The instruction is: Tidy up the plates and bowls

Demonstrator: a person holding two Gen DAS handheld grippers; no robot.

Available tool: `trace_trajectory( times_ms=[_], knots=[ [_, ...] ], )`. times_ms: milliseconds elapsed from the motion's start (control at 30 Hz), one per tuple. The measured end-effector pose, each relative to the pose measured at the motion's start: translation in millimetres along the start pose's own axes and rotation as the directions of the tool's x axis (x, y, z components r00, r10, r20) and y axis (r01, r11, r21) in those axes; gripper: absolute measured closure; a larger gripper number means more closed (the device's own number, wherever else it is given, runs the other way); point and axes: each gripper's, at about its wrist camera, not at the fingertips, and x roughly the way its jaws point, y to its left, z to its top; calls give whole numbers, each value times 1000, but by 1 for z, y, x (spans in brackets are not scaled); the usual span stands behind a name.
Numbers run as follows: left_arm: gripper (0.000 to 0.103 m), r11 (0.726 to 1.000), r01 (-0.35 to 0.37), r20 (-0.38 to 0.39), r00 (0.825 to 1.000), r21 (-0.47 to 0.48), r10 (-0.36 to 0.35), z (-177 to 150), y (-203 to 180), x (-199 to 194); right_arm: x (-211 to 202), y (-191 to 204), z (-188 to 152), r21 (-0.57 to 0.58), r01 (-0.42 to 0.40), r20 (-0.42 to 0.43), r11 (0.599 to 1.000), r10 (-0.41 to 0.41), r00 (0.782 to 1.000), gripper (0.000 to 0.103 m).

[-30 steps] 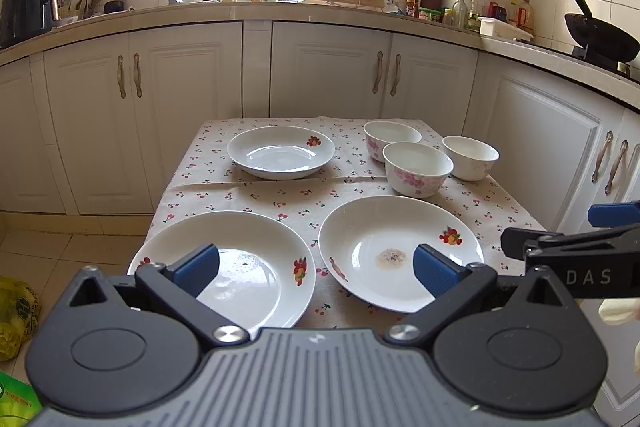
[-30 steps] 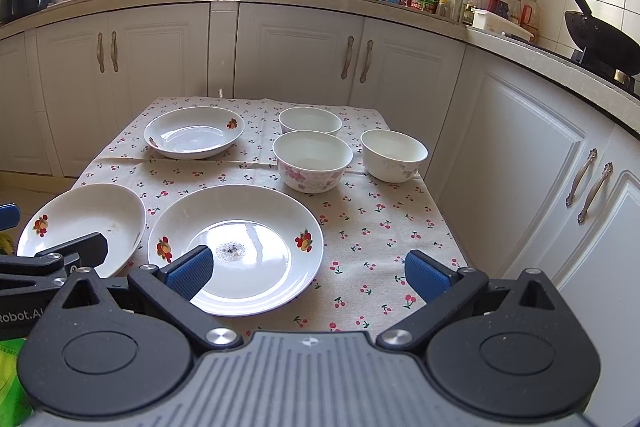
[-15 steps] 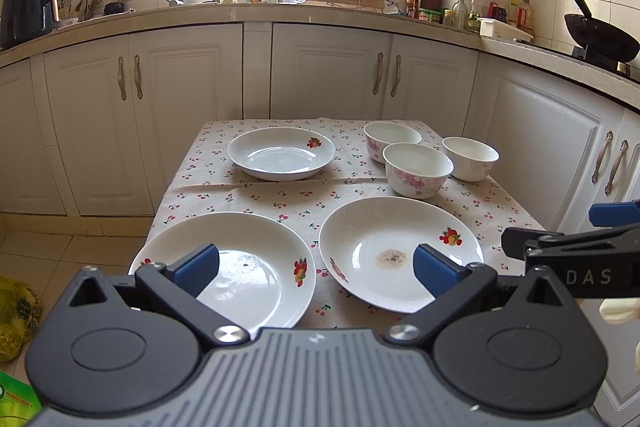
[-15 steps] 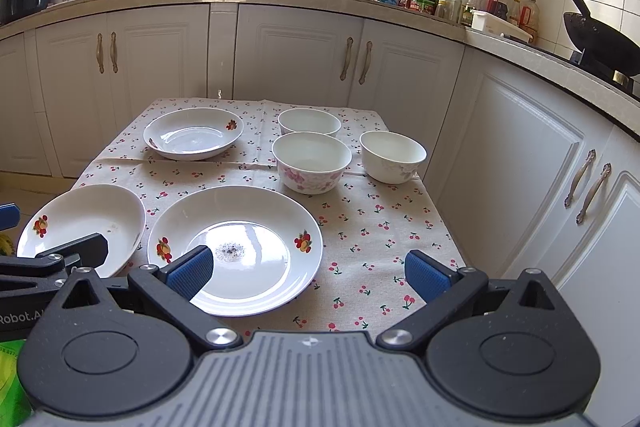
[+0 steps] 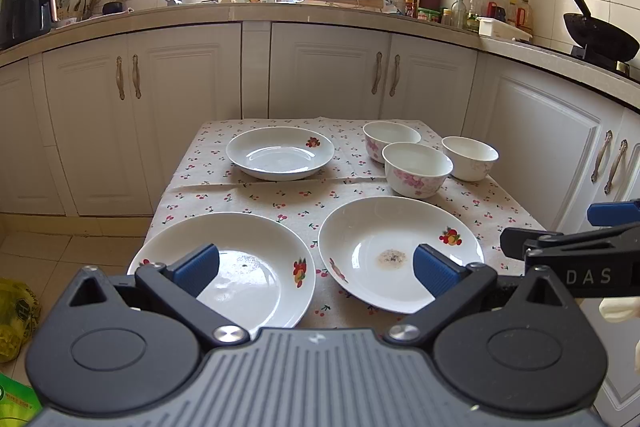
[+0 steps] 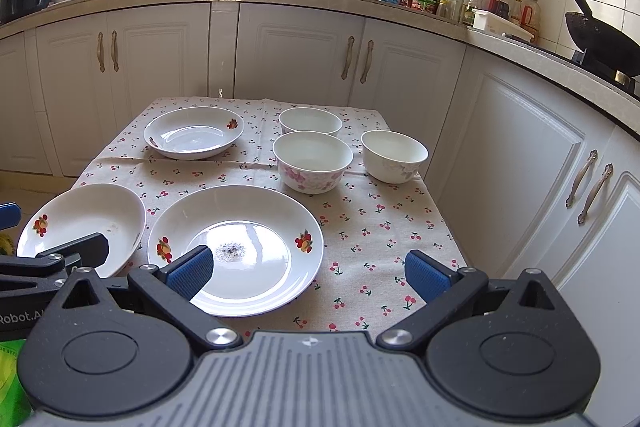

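Three white plates with fruit prints lie on a small table with a cherry-print cloth: a near left plate, a near right plate with a dark smudge, and a far plate. Three white bowls stand at the far right. My left gripper is open and empty, held above the near edge over the two near plates. My right gripper is open and empty, over the near right plate. The bowls and far plate lie beyond it.
White kitchen cabinets enclose the table at the back and right. The counter holds bottles, a knife block, a wok and an air fryer. A yellow bag lies on the floor at left.
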Motion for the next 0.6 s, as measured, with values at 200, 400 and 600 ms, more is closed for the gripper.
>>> trace_trajectory(
  times_ms=[200,400,600],
  knots=[
    [1,1000,6,-3,1000,0,-6,1,2,3,2,0,1,-6,-10,-5,1000,10,1000,0],
    [1,1000,26,2,1000,3,-26,1,4,6,6,3,3,-30,-14,1,999,14,1000,0],
    [1,1000,30,8,1000,1,-30,3,11,11,12,8,10,-87,-9,26,996,11,1000,0]
  ],
)
